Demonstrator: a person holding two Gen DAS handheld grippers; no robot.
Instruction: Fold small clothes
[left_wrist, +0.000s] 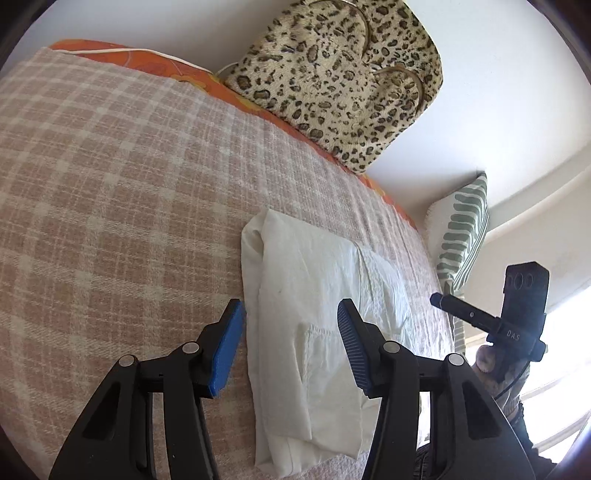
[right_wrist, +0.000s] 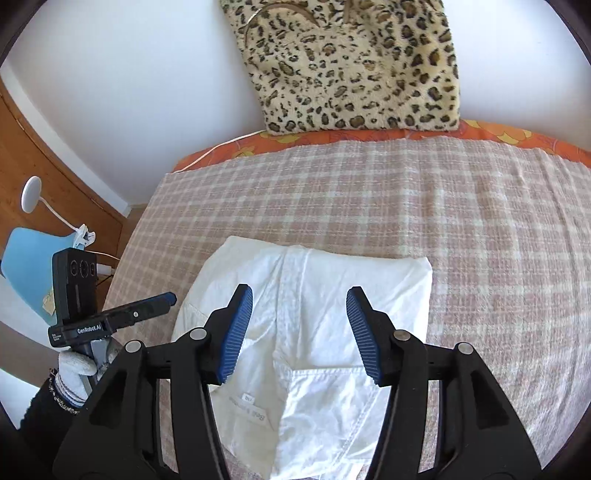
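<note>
Folded white garment (left_wrist: 317, 332) on the plaid blanket (left_wrist: 110, 184), near the blanket's front edge; near end cut off behind the gripper bodies in both wrist views. Small label with faint print (right_wrist: 251, 410) on the garment, lettering too blurred to read. Patch pocket with stitched edge (left_wrist: 321, 350) partly masked by the left gripper's right finger.

Leopard-print cushion (right_wrist: 351, 66) beyond the garment, against the white wall (right_wrist: 129, 74), top cropped by the frame. Orange patterned sheet (right_wrist: 498, 134) only as a strip past the blanket's far edge. Green-striped pillow (left_wrist: 461, 236) beyond the garment's right side, lower part hidden behind the other gripper. Blue chair (right_wrist: 29, 266) and white round lamp (right_wrist: 31, 194) off the blanket's left side, both partly cut off.

Left gripper (left_wrist: 291, 345) angled downward, above the garment's left portion, blue pads parted, nothing pinched between them; left pad over the blanket just beside the garment's edge. Right gripper (right_wrist: 299, 332) angled downward, above the garment's middle, pads apart, nothing clasped. Contact between fingertips and cloth impossible to judge.

Gloved left hand (right_wrist: 74, 365) on its handle, left of the garment, dark sleeve (right_wrist: 40, 413) mostly out of frame. Right hand (left_wrist: 487, 358) barely visible behind its handle, right of the garment, washed out by bright window light.
</note>
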